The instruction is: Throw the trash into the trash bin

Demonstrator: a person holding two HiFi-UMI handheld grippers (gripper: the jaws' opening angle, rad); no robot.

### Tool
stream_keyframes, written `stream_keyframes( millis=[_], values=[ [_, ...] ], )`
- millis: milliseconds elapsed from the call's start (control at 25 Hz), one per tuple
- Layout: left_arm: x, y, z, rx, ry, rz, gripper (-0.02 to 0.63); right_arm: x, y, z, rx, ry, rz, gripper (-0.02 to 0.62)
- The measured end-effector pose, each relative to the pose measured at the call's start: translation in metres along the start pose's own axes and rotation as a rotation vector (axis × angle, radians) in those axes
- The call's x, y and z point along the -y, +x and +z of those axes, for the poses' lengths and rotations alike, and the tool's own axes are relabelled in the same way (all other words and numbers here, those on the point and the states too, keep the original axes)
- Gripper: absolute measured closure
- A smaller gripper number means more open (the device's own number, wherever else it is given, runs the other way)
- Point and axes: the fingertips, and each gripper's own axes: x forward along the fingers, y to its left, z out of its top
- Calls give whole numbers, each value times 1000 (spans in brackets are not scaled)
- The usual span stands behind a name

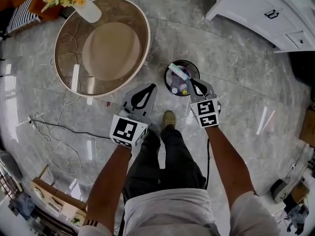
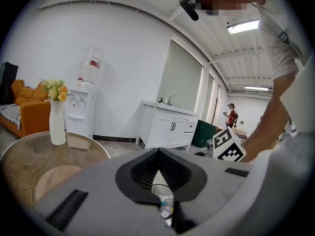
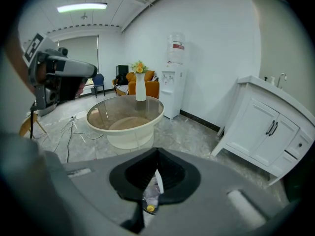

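The left gripper (image 1: 151, 89) beside the trash bin (image 1: 167, 80) and the right gripper (image 1: 195, 84) over its rim were both closed and empty, the trash (image 1: 178, 74) lying inside.

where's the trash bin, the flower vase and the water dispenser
trash bin (image 1: 166, 77): head view, left side of its black rim
flower vase (image 2: 57, 126): left gripper view, middle of its white body
water dispenser (image 3: 172, 91): right gripper view, white cabinet below the bottle
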Motion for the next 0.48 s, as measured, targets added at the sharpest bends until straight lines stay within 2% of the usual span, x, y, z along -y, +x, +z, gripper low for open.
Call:
stream_keyframes(
  millis=[240, 480],
  values=[
    [-1, -11, 8, 25, -2, -5, 606, -15, -15, 34, 117, 5, 20, 595],
    [-2, -32, 50, 101, 21, 7, 607, -42, -57, 122, 351, 42, 103, 595]
  ],
)
